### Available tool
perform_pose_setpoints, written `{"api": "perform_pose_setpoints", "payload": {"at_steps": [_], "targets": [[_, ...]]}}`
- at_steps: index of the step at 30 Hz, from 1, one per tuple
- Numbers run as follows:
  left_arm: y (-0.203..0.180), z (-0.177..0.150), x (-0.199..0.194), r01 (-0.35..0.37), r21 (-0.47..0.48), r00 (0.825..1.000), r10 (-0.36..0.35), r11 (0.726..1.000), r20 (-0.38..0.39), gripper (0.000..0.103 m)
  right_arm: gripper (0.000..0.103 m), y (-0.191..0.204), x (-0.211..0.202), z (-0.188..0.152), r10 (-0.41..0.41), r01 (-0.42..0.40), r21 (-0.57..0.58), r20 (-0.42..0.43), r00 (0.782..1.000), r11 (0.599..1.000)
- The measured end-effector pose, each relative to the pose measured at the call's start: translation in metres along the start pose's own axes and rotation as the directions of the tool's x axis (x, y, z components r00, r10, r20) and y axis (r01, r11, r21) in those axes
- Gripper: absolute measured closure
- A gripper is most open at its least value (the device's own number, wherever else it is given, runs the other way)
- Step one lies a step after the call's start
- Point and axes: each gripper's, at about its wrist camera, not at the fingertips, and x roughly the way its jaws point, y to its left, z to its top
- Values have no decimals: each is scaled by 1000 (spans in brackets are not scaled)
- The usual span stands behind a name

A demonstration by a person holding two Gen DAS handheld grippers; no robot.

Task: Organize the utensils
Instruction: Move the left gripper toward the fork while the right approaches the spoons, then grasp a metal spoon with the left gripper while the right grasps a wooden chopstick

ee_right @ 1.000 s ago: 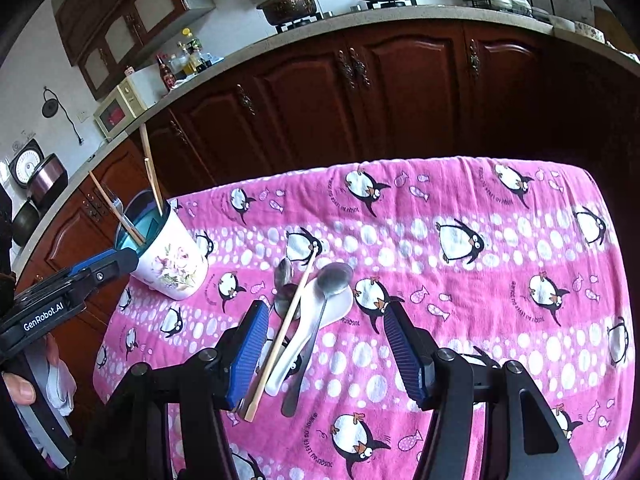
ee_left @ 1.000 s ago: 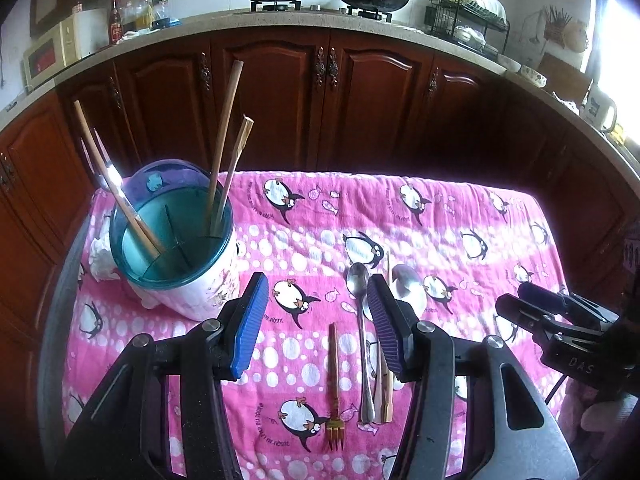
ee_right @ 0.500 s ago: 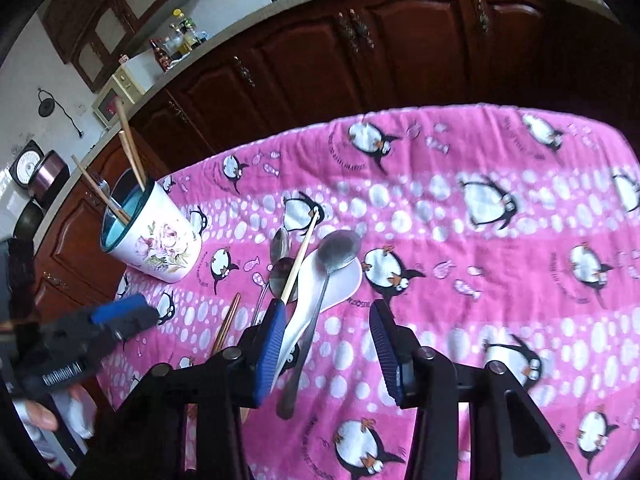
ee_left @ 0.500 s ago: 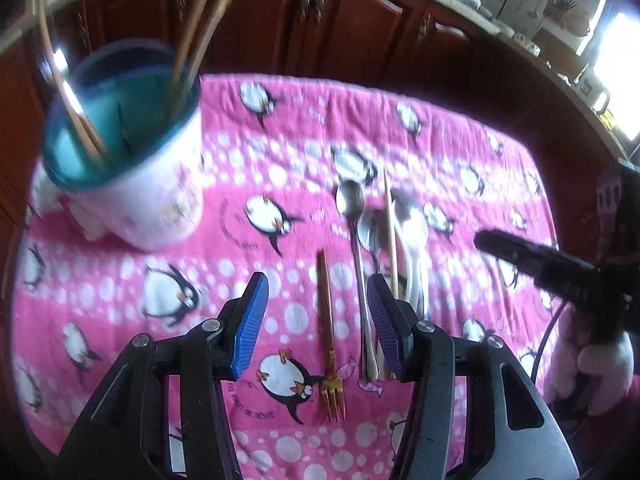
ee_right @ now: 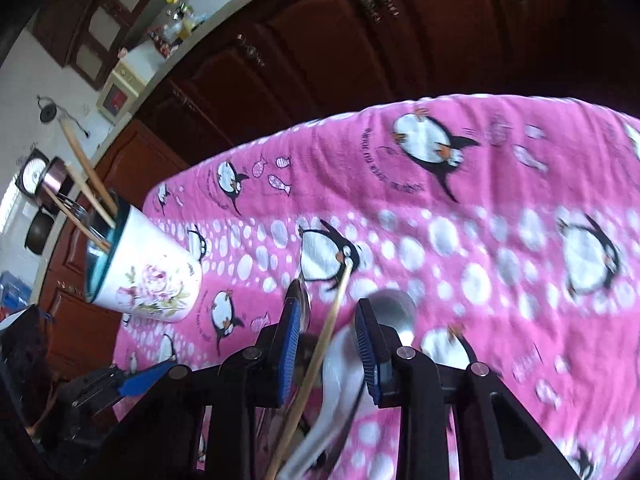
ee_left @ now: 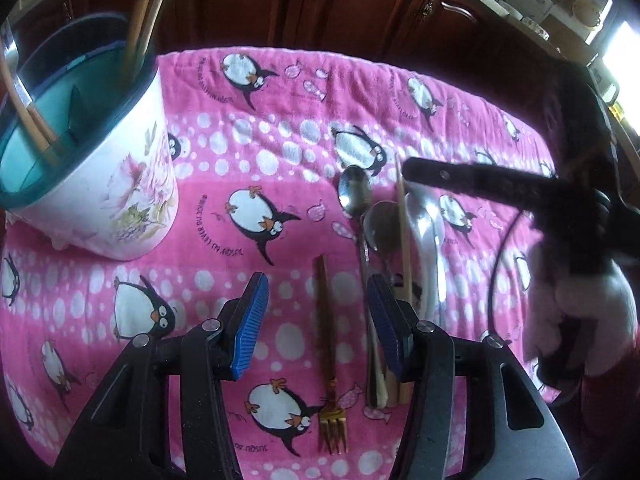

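Note:
A brown-handled fork (ee_left: pixel 325 320) lies on the pink penguin cloth (ee_left: pixel 280 128), tines toward me. My left gripper (ee_left: pixel 316 322) hangs open low over it, the handle between the pads and untouched. To the right lie two metal spoons (ee_left: pixel 354 192), a white ceramic spoon (ee_left: pixel 428 240) and a loose chopstick (ee_left: pixel 402 220). My right gripper (ee_right: pixel 329 344) straddles that chopstick (ee_right: pixel 334 316) above the white spoon (ee_right: pixel 340 372); its jaws are closing, with gaps still beside the stick. The floral utensil holder (ee_left: pixel 120 184) with a teal rim stands at the left and holds several chopsticks.
Dark wooden cabinets (ee_left: pixel 320 8) run behind the table's far edge. The cloth's right half (ee_right: pixel 520 220) carries nothing. A hand in pale fabric (ee_left: pixel 580 304) grips the right tool. Bottles and a small appliance sit on the counter (ee_right: pixel 160 40).
Both grippers came down toward the cloth. The left one settled over the fork. The right one slid left over the spoons and narrowed its jaws around the chopstick.

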Motion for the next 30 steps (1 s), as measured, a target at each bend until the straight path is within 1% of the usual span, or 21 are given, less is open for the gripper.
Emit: {"api": "perform_pose_setpoints", "payload": {"at_steps": [2,3,4,5,7,9,12,15,17,19,21,23,25,28,30], "targets": [[3,1,4,-1,-2,1000,1,1000,-11,52,77,-1,13,6,-17,16,-8,-20,1000,1000],[5,2,5,-1,-4,1000,1,1000,-14,52,83,-3,17,8,-13,13,-4,-23,1000,1000],[6,3,8,1,-5,1000,-1,1000,-17,52,90,-5,20,10,-3,3,7,-27,1000,1000],[6,5,10,3,-7,1000,-3,1000,-20,52,95,-8,23,11,18,-17,23,-29,999,1000],[4,9,13,9,-4,1000,-9,1000,-21,52,95,-10,23,10,35,-35,21,-25,999,999],[0,13,16,17,3,1000,-17,1000,-17,52,95,-11,13,5,61,-61,2,-6,998,998],[-10,20,23,34,35,999,-34,999,-12,52,95,-15,-10,-5,84,-84,-18,23,996,996],[-20,28,32,75,67,997,-75,995,-3,53,95,-29,-35,-15,107,-107,-4,50,993,994],[-26,34,39,104,84,995,-104,991,0,58,95,-44,-50,-22,107,-108,22,59,993,994],[-33,39,48,115,107,993,-114,988,-11,59,95,-60,-58,-29,114,-118,57,60,992,991],[-40,42,57,115,143,993,-113,983,-23,64,95,-75,-62,-34,113,-118,97,63,992,988],[-46,45,66,108,176,993,-100,978,-55,79,94,-87,-64,-39,105,-113,128,68,992,985],[-49,47,73,117,201,991,-102,972,-86,81,94,-97,-64,-43,105,-114,153,66,992,982],[-55,51,81,120,249,990,-97,961,-104,88,94,-108,-64,-45,112,-121,176,63,992,977],[-55,54,85,129,255,987,-99,958,-128,88,94,-112,-61,-46,116,-124,187,58,992,974]]}}
